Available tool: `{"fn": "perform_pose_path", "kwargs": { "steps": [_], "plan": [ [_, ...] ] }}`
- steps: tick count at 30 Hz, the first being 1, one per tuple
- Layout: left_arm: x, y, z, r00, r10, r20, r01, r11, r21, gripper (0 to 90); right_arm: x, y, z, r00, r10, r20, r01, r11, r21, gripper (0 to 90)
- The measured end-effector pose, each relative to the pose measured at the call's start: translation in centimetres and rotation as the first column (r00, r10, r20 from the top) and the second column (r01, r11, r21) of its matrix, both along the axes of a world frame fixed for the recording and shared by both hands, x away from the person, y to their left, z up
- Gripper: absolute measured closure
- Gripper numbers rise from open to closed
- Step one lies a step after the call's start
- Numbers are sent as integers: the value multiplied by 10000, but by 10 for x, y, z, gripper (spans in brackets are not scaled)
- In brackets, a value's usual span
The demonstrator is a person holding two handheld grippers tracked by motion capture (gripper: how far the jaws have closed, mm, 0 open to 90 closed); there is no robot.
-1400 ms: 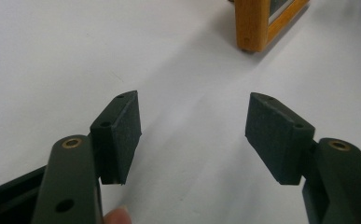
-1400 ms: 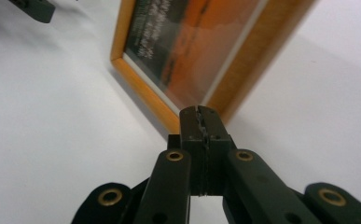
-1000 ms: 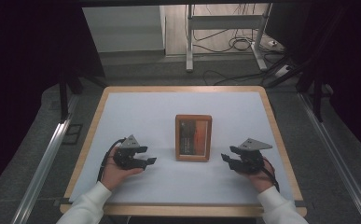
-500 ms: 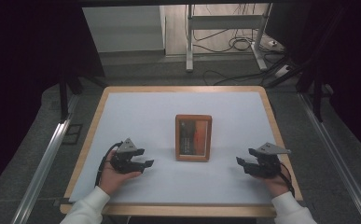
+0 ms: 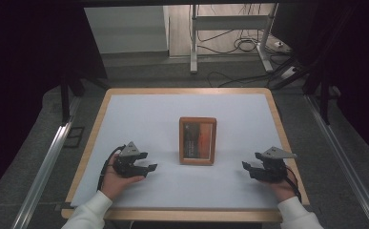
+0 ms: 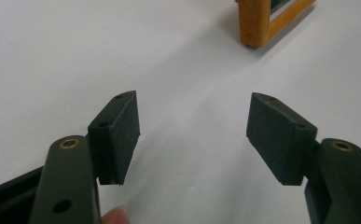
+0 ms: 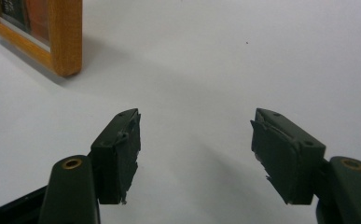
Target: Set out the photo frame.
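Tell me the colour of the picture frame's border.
Orange-brown wood; the picture frame shows it best in the right gripper view.

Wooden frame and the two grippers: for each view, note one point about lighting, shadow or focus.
High view: the white table top is evenly lit, the surroundings dark; the wooden frame looks soft. Left gripper view: the frame's corner casts a soft shadow; the left gripper stands sharp. Right gripper view: the right gripper stands sharp, with a soft shadow beside the frame.

picture frame [image 6: 262, 21]: cut by top edge, one corner visible | picture frame, right gripper view: cut at top-left | its print: too small to read
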State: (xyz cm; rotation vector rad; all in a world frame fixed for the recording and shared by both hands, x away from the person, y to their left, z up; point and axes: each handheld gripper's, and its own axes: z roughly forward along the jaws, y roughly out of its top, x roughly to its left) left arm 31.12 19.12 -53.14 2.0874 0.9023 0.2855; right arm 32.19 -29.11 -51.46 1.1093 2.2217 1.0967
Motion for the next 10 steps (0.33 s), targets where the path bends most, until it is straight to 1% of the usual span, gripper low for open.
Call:
{"fn": "perform_pose_path", "kwargs": {
  "steps": [5, 10],
  "plan": [
    [0, 1, 0, 10000, -8, 17, 8, 10000, -2, 342, 0, 3, -3, 9999, 130, -114, -132, 9997, -223, 317],
    [1, 2, 0, 10000, -4, 7, 4, 10000, -19, 342, 0, 3, -2, 9999, 68, -77, -69, 9999, -132, 317]
  ]
}}
